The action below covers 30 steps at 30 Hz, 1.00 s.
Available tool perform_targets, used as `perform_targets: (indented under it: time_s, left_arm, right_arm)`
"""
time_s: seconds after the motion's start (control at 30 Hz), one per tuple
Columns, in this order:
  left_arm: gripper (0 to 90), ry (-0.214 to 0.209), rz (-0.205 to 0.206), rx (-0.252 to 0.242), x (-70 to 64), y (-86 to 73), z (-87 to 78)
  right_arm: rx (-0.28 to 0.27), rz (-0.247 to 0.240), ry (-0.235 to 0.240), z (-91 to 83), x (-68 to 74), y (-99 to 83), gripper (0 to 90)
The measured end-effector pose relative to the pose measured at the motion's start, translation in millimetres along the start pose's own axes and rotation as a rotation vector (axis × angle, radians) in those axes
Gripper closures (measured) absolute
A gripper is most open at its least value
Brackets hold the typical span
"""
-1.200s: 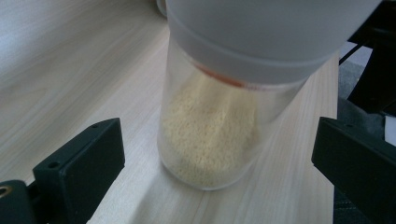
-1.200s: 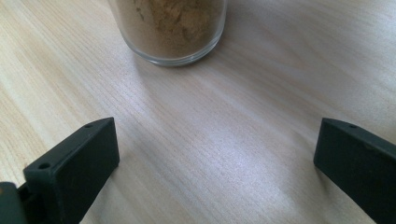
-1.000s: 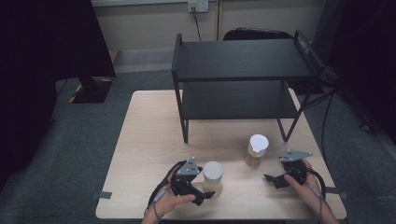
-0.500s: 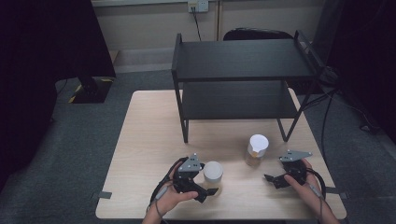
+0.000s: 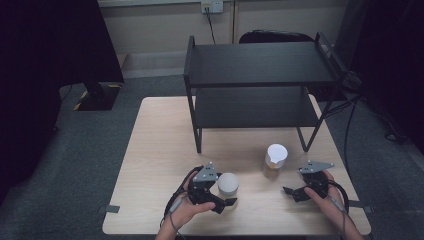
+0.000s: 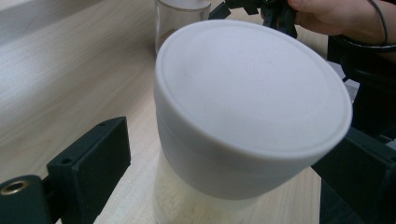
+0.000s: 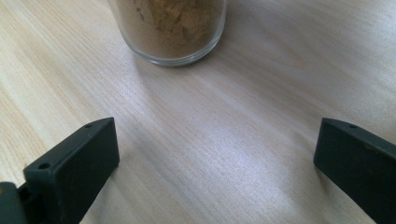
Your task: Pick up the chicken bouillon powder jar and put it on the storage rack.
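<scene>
two lidded jars on surface (image 5: 150, 150). left gripper (image 5: 226, 202) jaws apart, bracketing white-lidded jar (image 5: 228, 184), ready to clamp. right gripper (image 5: 289, 192) jaws apart, facing brown-powder jar (image 5: 275, 160).

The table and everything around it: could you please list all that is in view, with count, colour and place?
Table: one, light wood, centre of the high view.
Shelf rack: one, black, two tiers, at the table's far side.
Jar of pale powder: one, clear with white lid, near left, between the left tool's jaws.
Jar of brown powder: one, clear with white lid, near right, standing free ahead of the right tool.
Wall socket: one, white, on the back wall.
Floor: grey carpet, around the table.
Left tool: one, black, around the pale jar; contact unclear.
Right tool: one, black, jaws wide apart.
Hands: two, at the near edge.
</scene>
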<state>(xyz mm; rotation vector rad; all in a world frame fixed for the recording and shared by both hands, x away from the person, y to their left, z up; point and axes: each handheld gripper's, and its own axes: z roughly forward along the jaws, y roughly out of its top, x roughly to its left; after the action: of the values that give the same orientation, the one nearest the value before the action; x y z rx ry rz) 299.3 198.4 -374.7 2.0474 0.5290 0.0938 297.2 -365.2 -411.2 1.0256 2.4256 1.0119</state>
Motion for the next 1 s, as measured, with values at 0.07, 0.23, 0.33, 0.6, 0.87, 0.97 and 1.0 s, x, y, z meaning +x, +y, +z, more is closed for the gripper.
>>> perform_targets:
  time_s: [0.07,0.23,0.33,0.6,0.87,0.97,1.0]
  left_arm:
    - [10.1,-0.002,0.002,-0.006,0.1,-0.4,0.2]
    - [12.9,0.001,-0.008,-0.012,-0.1,-1.7,1.9]
    - [17.4,-0.003,-0.011,-0.018,1.3,-3.4,3.2]
    - [21.8,0.005,-0.009,-0.020,-0.9,-3.4,8.1]
    - [28.1,-0.001,0.001,-0.024,-0.7,-3.6,8.3]
    - [30.3,-0.002,0.015,-0.026,-1.5,-4.1,8.4]
    - [30.6,-0.001,0.016,-0.025,-1.9,-3.7,8.4]
  right_arm:
    - [0.000,0.000,0.000,0.0,0.0,0.0,0.0]
    - [0.000,0.000,0.000,0.0,0.0,0.0,0.0]
    - [0.000,0.000,0.000,0.0,0.0,0.0,0.0]
    - [0.000,0.000,0.000,0.0,0.0,0.0,0.0]
    - [0.000,0.000,0.000,0.0,0.0,0.0,0.0]
    - [0.000,0.000,0.000,0.0,0.0,0.0,0.0]
    - [0.000,0.000,0.000,0.0,0.0,0.0,0.0]
